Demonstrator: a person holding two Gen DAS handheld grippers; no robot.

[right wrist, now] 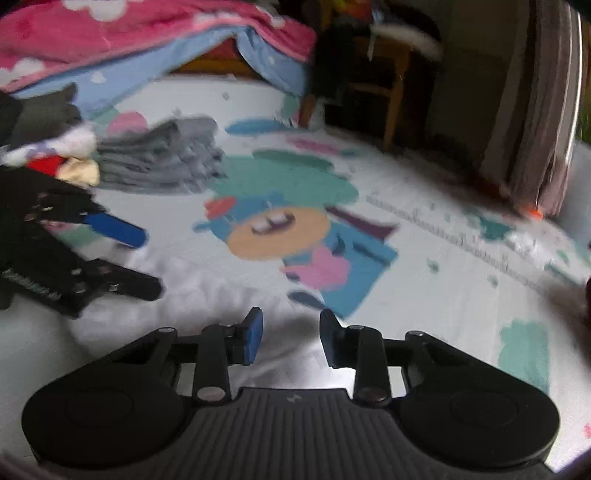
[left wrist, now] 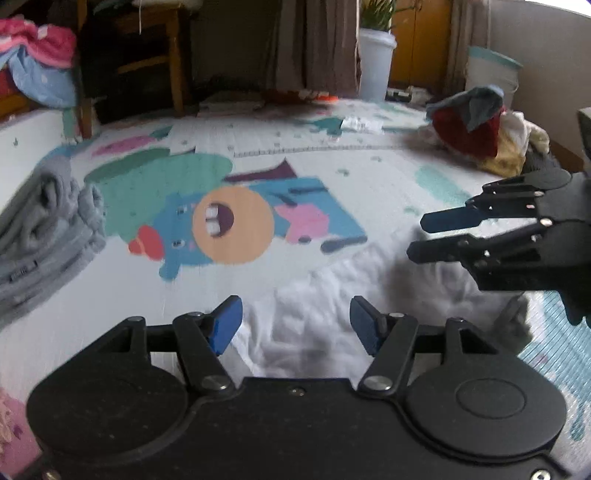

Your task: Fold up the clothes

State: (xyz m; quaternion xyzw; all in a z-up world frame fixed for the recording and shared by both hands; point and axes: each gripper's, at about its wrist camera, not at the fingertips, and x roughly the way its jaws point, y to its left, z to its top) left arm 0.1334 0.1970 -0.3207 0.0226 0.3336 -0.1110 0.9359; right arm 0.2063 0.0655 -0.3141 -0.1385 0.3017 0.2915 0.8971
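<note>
Play mat [left wrist: 332, 177]: covers the whole working surface, pale, printed with a cartoon figure in teal, blue, pink and orange. It bears everything listed below.

White garment [left wrist: 332, 306]: lies crumpled on the near part of the mat, directly ahead of both grippers; in the right wrist view it appears as a pale wrinkled spread [right wrist: 221, 291] under and ahead of the fingers. It is not folded.

Grey folded stack [left wrist: 40, 251]: sits at the left edge of the mat, well apart from the white garment; the right wrist view shows it as layered grey cloth [right wrist: 162, 162].

Loose clothes pile [left wrist: 480, 129]: red, grey-blue, yellow and white pieces heaped at the far right of the mat.

Pink and blue bedding [right wrist: 147, 33]: bunched beyond the mat's far left edge. A wooden chair [left wrist: 155, 55] and a white pot with a plant [left wrist: 375, 62] stand past the far edge.

Left gripper [left wrist: 295, 325]: fingers spread wide above the white garment, blue pads clear of the cloth, nothing between them.

Right gripper [right wrist: 290, 336]: fingers parted by a narrower gap, nothing pinched. Seen from the left wrist view it hovers over the right part of the white garment [left wrist: 417, 238], its 2 fingers apart. Contact with the cloth cannot be told; the picture is blurred
</note>
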